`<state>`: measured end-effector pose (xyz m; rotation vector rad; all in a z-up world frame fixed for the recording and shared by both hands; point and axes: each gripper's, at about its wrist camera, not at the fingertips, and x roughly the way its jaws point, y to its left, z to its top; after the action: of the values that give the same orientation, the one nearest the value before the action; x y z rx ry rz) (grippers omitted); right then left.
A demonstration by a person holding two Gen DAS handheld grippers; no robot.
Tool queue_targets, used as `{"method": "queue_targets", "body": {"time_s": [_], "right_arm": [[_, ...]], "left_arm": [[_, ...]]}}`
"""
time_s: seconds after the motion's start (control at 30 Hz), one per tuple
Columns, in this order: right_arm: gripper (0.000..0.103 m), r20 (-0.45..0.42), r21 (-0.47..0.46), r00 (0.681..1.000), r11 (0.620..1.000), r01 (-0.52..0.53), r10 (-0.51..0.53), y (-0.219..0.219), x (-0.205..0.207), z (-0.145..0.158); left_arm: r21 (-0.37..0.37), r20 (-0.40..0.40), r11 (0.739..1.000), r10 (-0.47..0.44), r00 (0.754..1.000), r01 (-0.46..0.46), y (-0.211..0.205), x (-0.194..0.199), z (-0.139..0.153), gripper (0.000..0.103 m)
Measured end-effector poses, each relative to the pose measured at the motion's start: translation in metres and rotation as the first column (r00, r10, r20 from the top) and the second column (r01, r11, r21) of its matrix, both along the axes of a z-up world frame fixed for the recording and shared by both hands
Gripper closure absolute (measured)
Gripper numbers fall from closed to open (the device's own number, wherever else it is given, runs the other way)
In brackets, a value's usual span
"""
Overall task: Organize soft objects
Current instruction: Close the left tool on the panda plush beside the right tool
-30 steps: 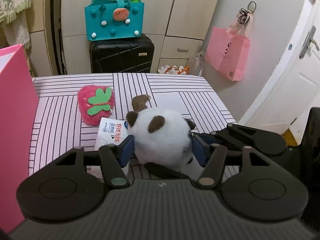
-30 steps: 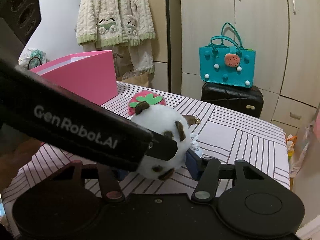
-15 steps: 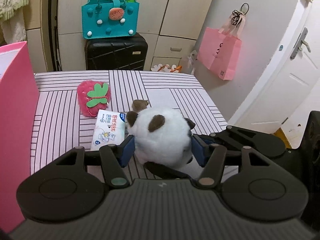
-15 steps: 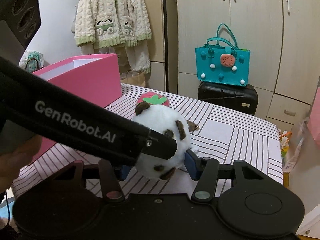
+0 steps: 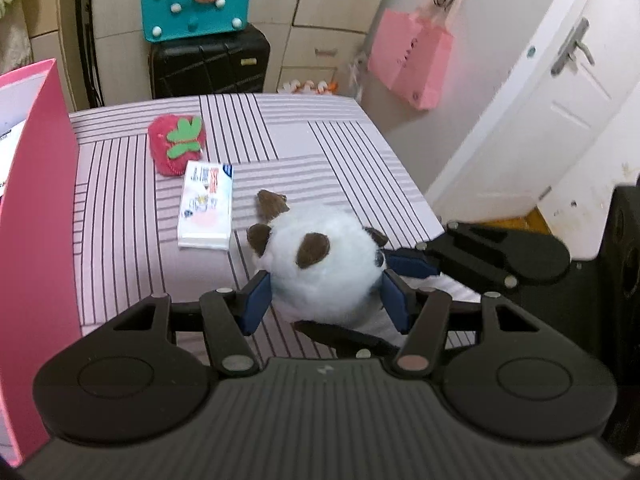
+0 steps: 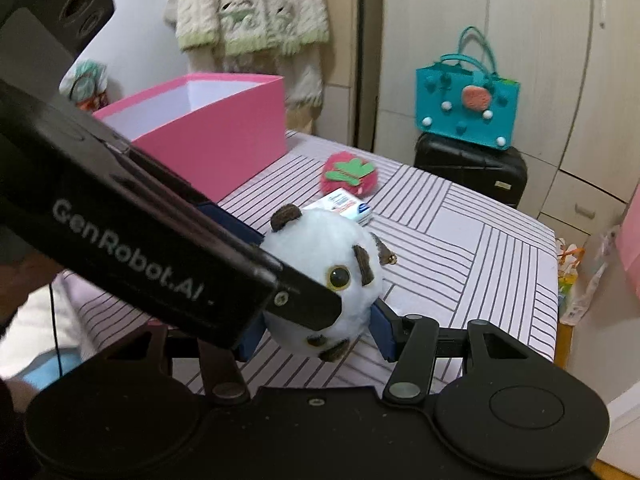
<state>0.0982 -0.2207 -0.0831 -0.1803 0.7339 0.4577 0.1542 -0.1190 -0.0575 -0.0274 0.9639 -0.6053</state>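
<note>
Left wrist: panda plush (image 5: 320, 268) between claw (image 5: 326, 300) pads.

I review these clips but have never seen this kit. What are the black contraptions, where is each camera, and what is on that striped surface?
No robot here: a person carries a hand-held gripper in each hand, each with a fisheye camera looking along its two blue-padded fingers. One picture looks out from the left hand-held gripper, the other from the right hand-held gripper. Both clamp the same white plush panda, apparently lifted above the striped table. On the table lie a red strawberry plush and a tissue pack, touching each other. An open pink box stands at the left edge.
</note>
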Motion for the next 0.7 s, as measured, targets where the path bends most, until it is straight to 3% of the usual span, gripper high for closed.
{"method": "queue_targets", "body": {"time_s": [0.17, 0.4, 0.7], "right_arm": [[0.043, -0.007, -0.04, 0.998, 0.998, -0.058, 0.057, 0.01, -0.012, 0.018], [0.043, -0.041, -0.023, 0.988, 0.989, -0.149, 0.148, 0.025, -0.027, 0.045], [0.043, -0.025, -0.049, 0.967, 0.966, -0.254, 0.253, 0.056, -0.042, 0.077]], "left_arm": [[0.007, -0.022, 0.999, -0.035, 0.999, 0.035, 0.014, -0.014, 0.015, 0.046], [-0.003, -0.045, 0.999, -0.05, 0.998, 0.05, 0.041, -0.035, 0.038, 0.047], [-0.013, -0.04, 1.0, -0.018, 0.999, 0.018, 0.078, -0.057, 0.069, 0.048]]}}
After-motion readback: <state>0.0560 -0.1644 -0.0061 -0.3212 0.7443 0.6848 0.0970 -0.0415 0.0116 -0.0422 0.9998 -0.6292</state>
